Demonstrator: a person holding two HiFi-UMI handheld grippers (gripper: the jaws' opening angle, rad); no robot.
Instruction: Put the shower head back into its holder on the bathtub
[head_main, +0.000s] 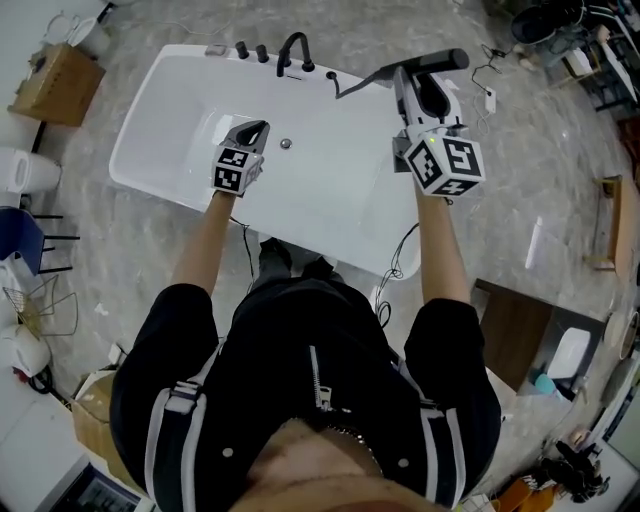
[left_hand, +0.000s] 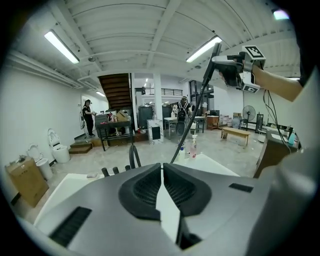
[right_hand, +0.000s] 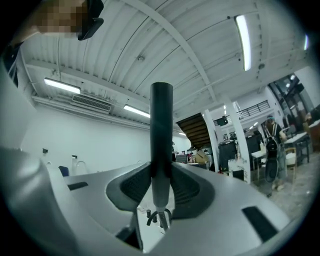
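The white bathtub (head_main: 180, 150) lies below me, with a black faucet (head_main: 293, 50), two black knobs (head_main: 251, 51) and a small black fitting (head_main: 332, 75) on its far rim. My right gripper (head_main: 418, 80) is shut on the black shower head (head_main: 435, 62) and holds it in the air beyond the tub's right end. Its hose (head_main: 355, 85) trails down towards the fitting. In the right gripper view the black handle (right_hand: 161, 125) stands clamped between the pads of my right gripper (right_hand: 161, 175). My left gripper (head_main: 255, 130) hovers over the tub, shut and empty (left_hand: 161, 167).
A cardboard box (head_main: 58, 82) and a white toilet (head_main: 28, 172) stand left of the tub. Two bottles (left_hand: 190, 148) sit at the tub's far corner. Tables, stairs (left_hand: 118, 90) and a person (left_hand: 88, 117) are far across the room. Clutter lines the right side (head_main: 600, 230).
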